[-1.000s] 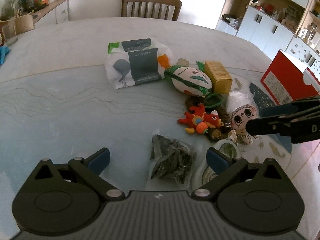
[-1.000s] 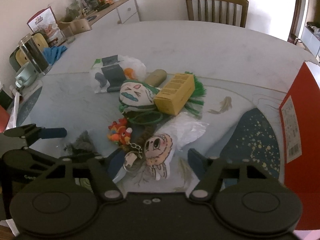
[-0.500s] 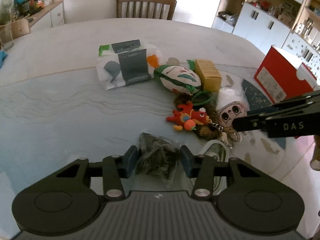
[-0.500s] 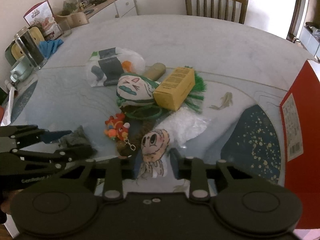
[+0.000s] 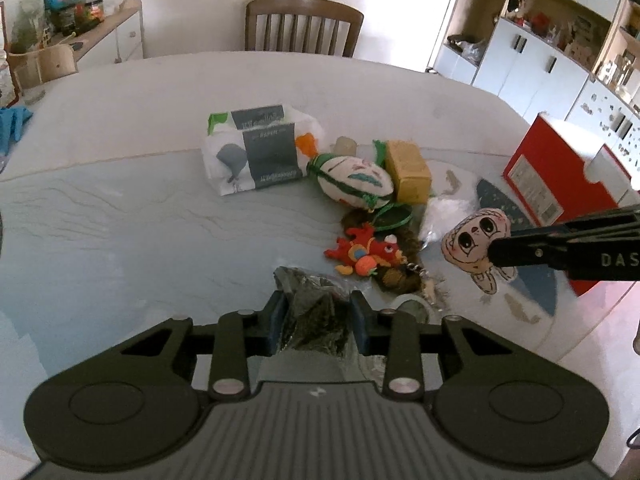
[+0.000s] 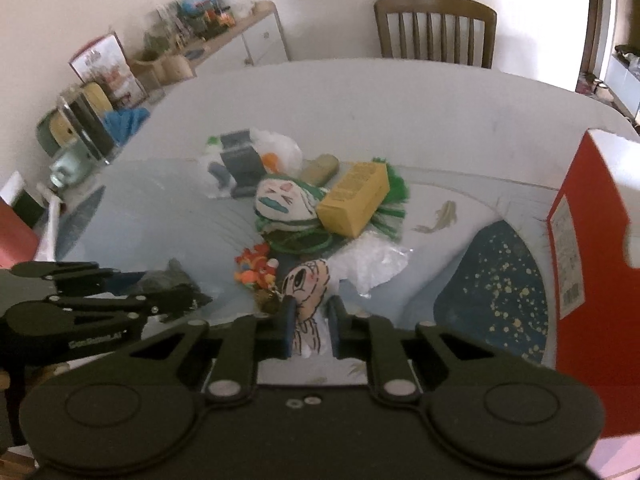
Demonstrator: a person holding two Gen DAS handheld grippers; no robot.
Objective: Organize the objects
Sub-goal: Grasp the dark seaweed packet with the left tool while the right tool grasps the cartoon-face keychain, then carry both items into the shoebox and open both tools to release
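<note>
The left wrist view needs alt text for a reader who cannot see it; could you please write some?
The left gripper is shut on a clear bag of dark dried leaves, while the right gripper at the right edge holds a flat cartoon-face plush. Behind them, a tissue pack, a yellow box and a red dragon toy lie on the table.

Brown slatted wooden chair (image 5: 304, 24) at far edge of counter. White cupboard units (image 5: 532, 68) w/ open shelves right. Cluttered wooden-topped sideboard (image 6: 224, 40) left.
</note>
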